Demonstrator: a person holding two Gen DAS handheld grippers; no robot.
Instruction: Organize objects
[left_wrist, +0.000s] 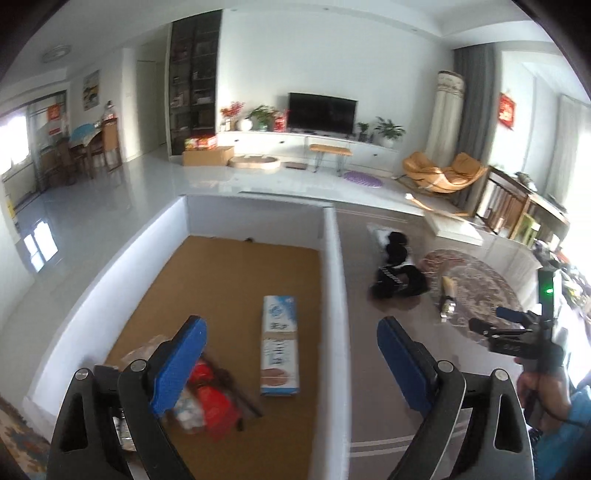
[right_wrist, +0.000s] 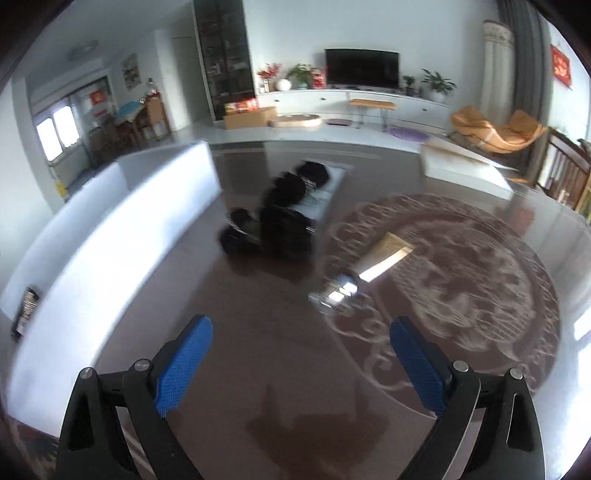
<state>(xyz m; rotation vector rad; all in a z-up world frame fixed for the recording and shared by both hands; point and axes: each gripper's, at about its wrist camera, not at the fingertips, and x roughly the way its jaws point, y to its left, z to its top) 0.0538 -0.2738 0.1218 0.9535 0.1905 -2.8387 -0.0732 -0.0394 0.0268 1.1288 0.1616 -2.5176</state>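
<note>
My left gripper (left_wrist: 291, 354) is open and empty above the right wall of a white box (left_wrist: 334, 280) with a brown floor. In the box lie a long white-and-blue carton (left_wrist: 279, 350) and a red-and-white packet (left_wrist: 207, 398), partly hidden by my left finger. On the glossy table to the right lie a black bundle on a white pack (left_wrist: 397, 271) and a cream tube with a silver end (left_wrist: 447, 297). My right gripper (right_wrist: 301, 354) is open and empty over the table, short of the blurred tube (right_wrist: 369, 269) and black bundle (right_wrist: 280, 225). The right gripper also shows in the left wrist view (left_wrist: 491, 325).
A round patterned inlay (right_wrist: 461, 273) marks the table's right part. The white box (right_wrist: 110, 229) stands along the left in the right wrist view. A flat white box (right_wrist: 458, 162) lies at the table's far right edge. A living room with a TV lies beyond.
</note>
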